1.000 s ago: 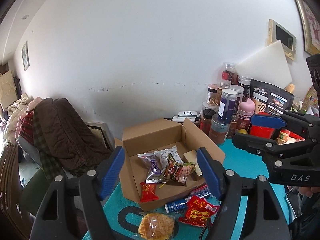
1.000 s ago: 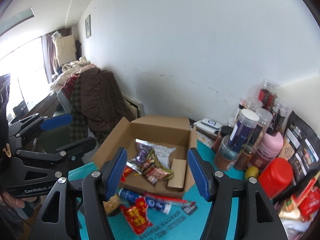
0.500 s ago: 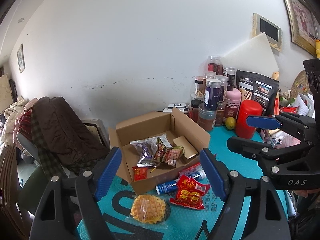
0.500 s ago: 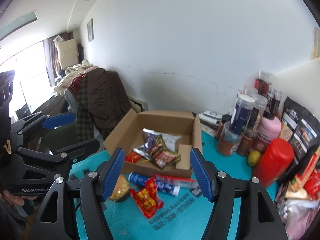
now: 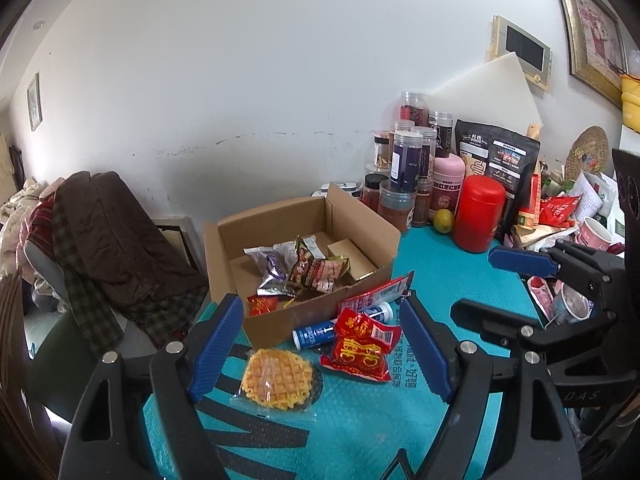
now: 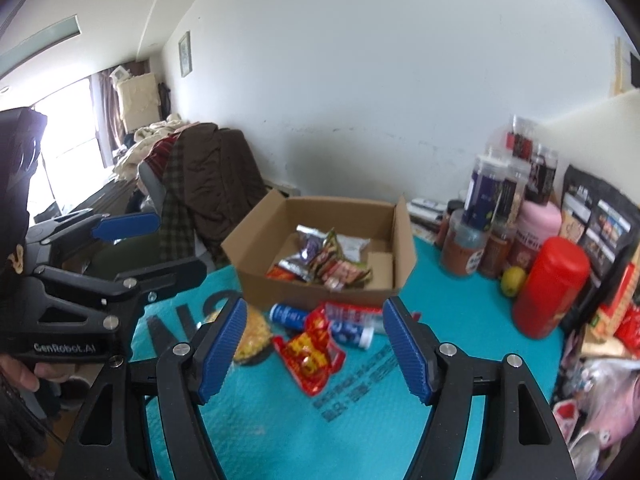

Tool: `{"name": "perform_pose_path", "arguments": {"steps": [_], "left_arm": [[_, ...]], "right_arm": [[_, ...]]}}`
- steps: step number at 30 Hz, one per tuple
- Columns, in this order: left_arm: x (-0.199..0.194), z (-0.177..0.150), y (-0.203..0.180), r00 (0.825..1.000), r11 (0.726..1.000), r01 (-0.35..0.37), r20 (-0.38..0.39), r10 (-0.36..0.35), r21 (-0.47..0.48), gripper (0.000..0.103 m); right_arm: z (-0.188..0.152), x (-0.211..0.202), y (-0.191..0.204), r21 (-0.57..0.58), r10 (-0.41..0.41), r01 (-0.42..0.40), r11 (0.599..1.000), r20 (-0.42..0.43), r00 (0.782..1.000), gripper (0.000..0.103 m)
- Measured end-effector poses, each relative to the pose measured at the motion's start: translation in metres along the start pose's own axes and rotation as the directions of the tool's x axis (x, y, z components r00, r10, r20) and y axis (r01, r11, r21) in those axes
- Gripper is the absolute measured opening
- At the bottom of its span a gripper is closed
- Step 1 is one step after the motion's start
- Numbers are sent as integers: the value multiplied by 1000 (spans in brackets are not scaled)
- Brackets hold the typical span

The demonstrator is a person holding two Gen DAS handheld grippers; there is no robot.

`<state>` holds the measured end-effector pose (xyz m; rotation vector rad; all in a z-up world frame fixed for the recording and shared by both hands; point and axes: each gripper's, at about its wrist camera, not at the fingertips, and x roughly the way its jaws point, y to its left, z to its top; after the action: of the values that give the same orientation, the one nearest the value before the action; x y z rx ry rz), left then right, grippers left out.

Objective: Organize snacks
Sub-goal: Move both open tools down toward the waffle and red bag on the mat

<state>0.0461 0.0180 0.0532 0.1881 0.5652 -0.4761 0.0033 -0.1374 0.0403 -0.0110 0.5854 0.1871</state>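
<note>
Left wrist view: left gripper [image 5: 322,350] spread wide, empty, above waffle [image 5: 277,376] and red packet [image 5: 362,346] on teal mat [image 5: 360,432]. Cardboard box [image 5: 304,240] behind, snacks inside.

Right wrist view: right gripper [image 6: 312,344] jaws opening, nothing between; red packet [image 6: 310,354] and blue tube [image 6: 290,314] before box [image 6: 320,280].

Across my table lies a teal mat [image 5: 360,432] with dark lettering. At its far right corner stand clear jars [image 5: 408,160], some stacked, against the white wall [image 5: 280,60]. Beside them I see a pink tub [image 5: 449,184], a red canister [image 5: 478,216] and a lime [image 5: 444,221] just left of the canister. A black pouch [image 5: 498,156] leans behind the canister, under a white board [image 5: 486,92]. On my left a brown coat [image 5: 116,232] hangs over a chair. Two framed pictures [image 5: 592,20] hang on the wall.
</note>
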Motion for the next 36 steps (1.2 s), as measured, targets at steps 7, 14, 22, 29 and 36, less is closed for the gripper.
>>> {"name": "perform_pose_path", "arguments": {"steps": [7,14,22,29,36], "left_arm": [[9,-19,3,999,1000,12,-45,-13,-19,81],[31,-42,14,990,996,53,-125,-62,-75,81],[53,-67,22,979,992,55,-190,-75,-110,81],[76,-85,34,969,990,9,-243,-43,-139,81],[99,-100,51,954,981,-31,-298,-27,-190,81]], "right_arm": [[-20,7,7,-4,7,-7,1000,-26,1000,71],[-38,25,8,22,44,-42,999,-78,996,71],[-57,52,6,48,65,-60,997,-133,989,71],[-72,77,2,72,64,-52,996,-180,981,71],[-84,105,-6,86,51,-32,996,-232,971,71]]}}
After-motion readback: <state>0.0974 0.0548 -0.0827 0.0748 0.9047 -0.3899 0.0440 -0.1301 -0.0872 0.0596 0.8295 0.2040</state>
